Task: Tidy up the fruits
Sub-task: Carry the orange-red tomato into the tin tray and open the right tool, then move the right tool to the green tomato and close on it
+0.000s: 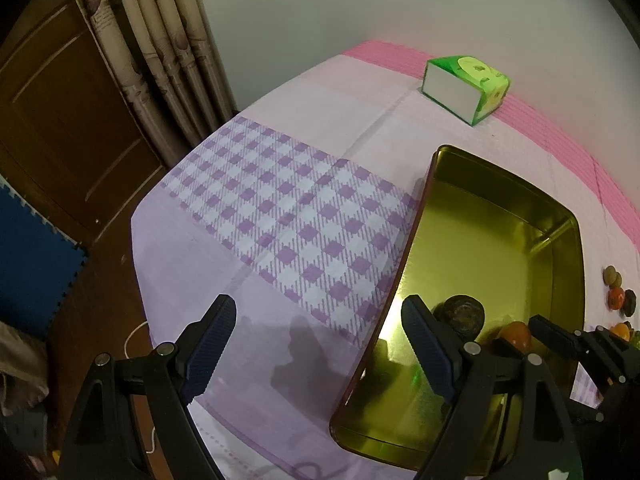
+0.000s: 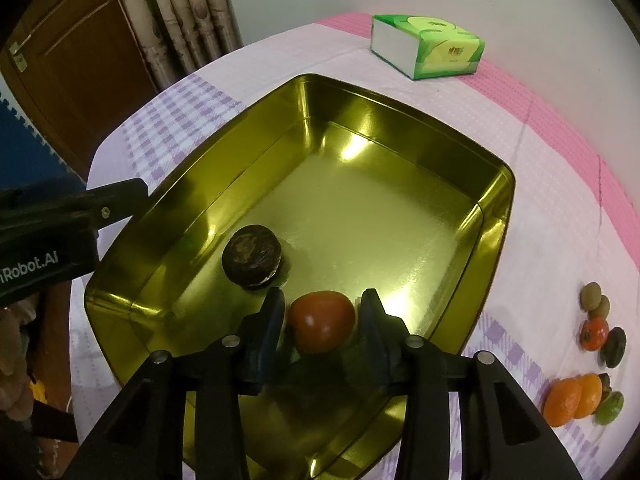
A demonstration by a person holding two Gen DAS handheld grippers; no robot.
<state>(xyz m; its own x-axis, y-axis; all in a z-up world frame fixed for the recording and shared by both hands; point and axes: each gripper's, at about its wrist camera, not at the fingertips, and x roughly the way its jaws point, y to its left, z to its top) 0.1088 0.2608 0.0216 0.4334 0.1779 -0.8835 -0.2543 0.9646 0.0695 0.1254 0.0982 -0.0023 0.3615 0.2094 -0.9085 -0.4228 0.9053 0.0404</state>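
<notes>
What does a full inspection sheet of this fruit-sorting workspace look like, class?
Surface: table under a checked cloth.
Job's things: gold tin holds a dark fruit and a red fruit; loose fruits lie beside it.
Clutter: green tissue box.
Grippers: left hand-held gripper open, empty; right hand-held gripper straddles the red fruit, contact unclear.
Cables: white cord off the table's edge.
Surroundings: curtain, wooden door, blue mat.
</notes>
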